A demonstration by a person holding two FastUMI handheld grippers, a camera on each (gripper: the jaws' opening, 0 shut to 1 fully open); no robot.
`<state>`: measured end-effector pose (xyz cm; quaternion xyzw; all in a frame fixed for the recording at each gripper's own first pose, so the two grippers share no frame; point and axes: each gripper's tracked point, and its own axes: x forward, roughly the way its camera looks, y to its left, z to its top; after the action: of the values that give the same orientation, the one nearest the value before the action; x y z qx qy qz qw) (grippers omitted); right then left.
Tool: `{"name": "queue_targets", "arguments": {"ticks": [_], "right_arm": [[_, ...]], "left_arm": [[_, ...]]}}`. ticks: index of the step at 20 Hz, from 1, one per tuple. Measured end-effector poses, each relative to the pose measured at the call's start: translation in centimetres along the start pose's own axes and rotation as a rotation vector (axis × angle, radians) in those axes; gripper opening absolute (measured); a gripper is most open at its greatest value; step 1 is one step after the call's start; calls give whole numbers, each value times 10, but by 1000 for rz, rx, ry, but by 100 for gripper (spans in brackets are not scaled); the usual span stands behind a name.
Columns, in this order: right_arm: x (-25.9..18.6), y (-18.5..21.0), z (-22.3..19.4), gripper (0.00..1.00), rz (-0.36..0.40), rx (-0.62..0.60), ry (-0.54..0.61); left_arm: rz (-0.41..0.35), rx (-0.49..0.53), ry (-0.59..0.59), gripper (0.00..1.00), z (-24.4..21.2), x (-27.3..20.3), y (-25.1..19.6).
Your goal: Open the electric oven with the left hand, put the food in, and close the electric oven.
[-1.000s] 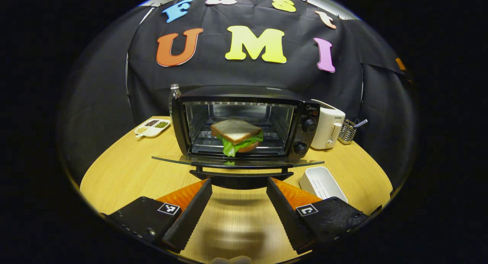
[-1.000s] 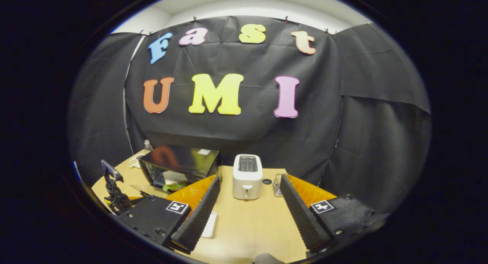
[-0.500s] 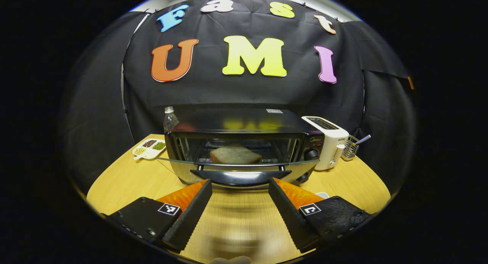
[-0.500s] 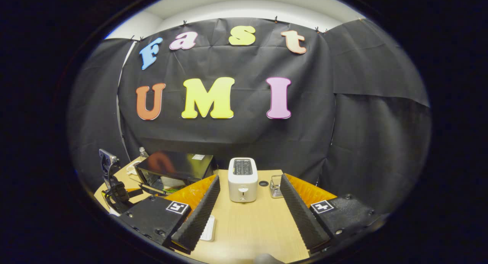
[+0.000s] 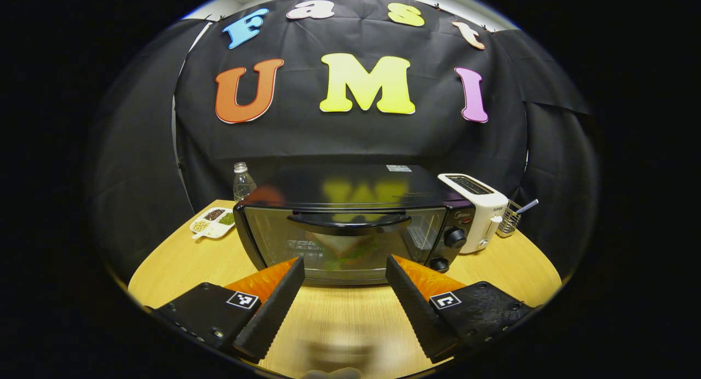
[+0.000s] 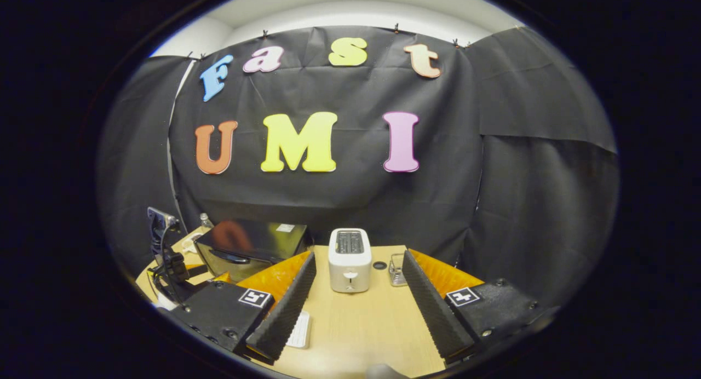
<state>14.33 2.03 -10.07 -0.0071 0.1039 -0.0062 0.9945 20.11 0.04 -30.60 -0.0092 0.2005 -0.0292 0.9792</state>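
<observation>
The black electric oven (image 5: 350, 225) stands on the wooden table (image 5: 181, 258) with its glass door up against its front. Its handle (image 5: 349, 220) runs along the top of the door. Behind the glass, dimly, lies the sandwich (image 5: 339, 253) with green lettuce. My left gripper (image 5: 345, 280) is open just in front of the door's lower edge, with nothing between its fingers. My right gripper (image 6: 356, 291) is open above the table, empty, facing the white toaster (image 6: 349, 260). From there the oven (image 6: 249, 245) is at the left, with the left gripper (image 6: 170, 264) in front of it.
A white toaster (image 5: 475, 210) and a small wire rack (image 5: 512, 217) stand right of the oven. A clear bottle (image 5: 241, 182) and a white divided dish of seeds (image 5: 212, 222) sit at its left. A white tray (image 6: 300, 329) lies under my right gripper's left finger.
The oven door has swung up from flat open to against the oven's front. My left gripper rose and moved toward the oven with it. The right gripper barely moved.
</observation>
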Motion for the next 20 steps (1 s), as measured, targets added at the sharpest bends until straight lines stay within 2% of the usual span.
{"name": "queue_targets", "arguments": {"ticks": [5, 11, 12, 13, 14, 15, 16, 18, 19, 20], "right_arm": [[-6, 14, 14, 100, 30, 3, -30], [-24, 25, 39, 100, 58, 17, -84], [-27, 25, 41, 92, 61, 18, -91], [-31, 26, 44, 100, 64, 20, -100], [-35, 27, 47, 91, 67, 25, -110], [-39, 29, 52, 92, 70, 30, -119], [-43, 32, 53, 100, 74, 38, -127], [-52, 36, 59, 100, 80, 48, -139], [-57, 39, 63, 92, 82, 50, -150], [-61, 41, 67, 91, 82, 48, -160]], "left_arm": [[7, 7, -33, 98, 18, -30, 2], [30, 41, -160, 98, 83, -103, 16], [35, 47, -189, 97, 96, -118, 19], [37, 47, -223, 97, 110, -132, 20], [43, 42, -245, 97, 121, -147, 22], [39, 31, -268, 97, 132, -162, 23], [40, 21, -290, 97, 143, -176, 23], [49, 8, -336, 97, 166, -203, 31], [52, 4, -352, 97, 174, -215, 31], [50, 1, -367, 97, 182, -226, 31]]}}
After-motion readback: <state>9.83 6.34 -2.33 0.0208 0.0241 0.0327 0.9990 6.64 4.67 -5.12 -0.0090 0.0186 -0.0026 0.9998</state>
